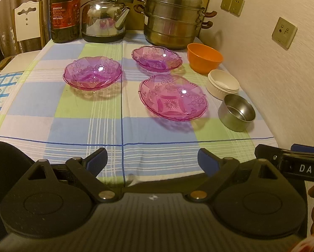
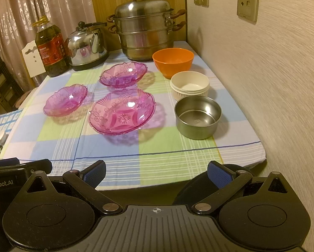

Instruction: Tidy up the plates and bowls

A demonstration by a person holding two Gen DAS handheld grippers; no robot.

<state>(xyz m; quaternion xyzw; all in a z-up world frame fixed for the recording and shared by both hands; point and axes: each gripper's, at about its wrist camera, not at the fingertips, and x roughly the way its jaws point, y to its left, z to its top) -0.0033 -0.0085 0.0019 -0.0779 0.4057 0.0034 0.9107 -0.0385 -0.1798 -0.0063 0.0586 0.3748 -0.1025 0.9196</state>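
Three pink glass plates lie apart on the checked tablecloth: one near [image 1: 173,97] [image 2: 122,111], one far [image 1: 156,58] [image 2: 123,74], one left [image 1: 92,72] [image 2: 65,100]. Along the wall stand an orange bowl [image 1: 204,57] [image 2: 173,59], a white bowl [image 1: 223,84] [image 2: 189,85] and a steel bowl [image 1: 236,112] [image 2: 198,119]. My left gripper [image 1: 152,160] is open and empty at the table's near edge. My right gripper [image 2: 157,172] is open and empty there too, to the right of the left one.
A steel steamer pot [image 1: 173,19] [image 2: 145,27], a kettle [image 1: 104,20] [image 2: 86,45] and an oil bottle [image 1: 65,10] [image 2: 50,50] stand along the back. The wall [image 2: 262,84] runs down the right side. A white chair [image 1: 27,21] stands back left.
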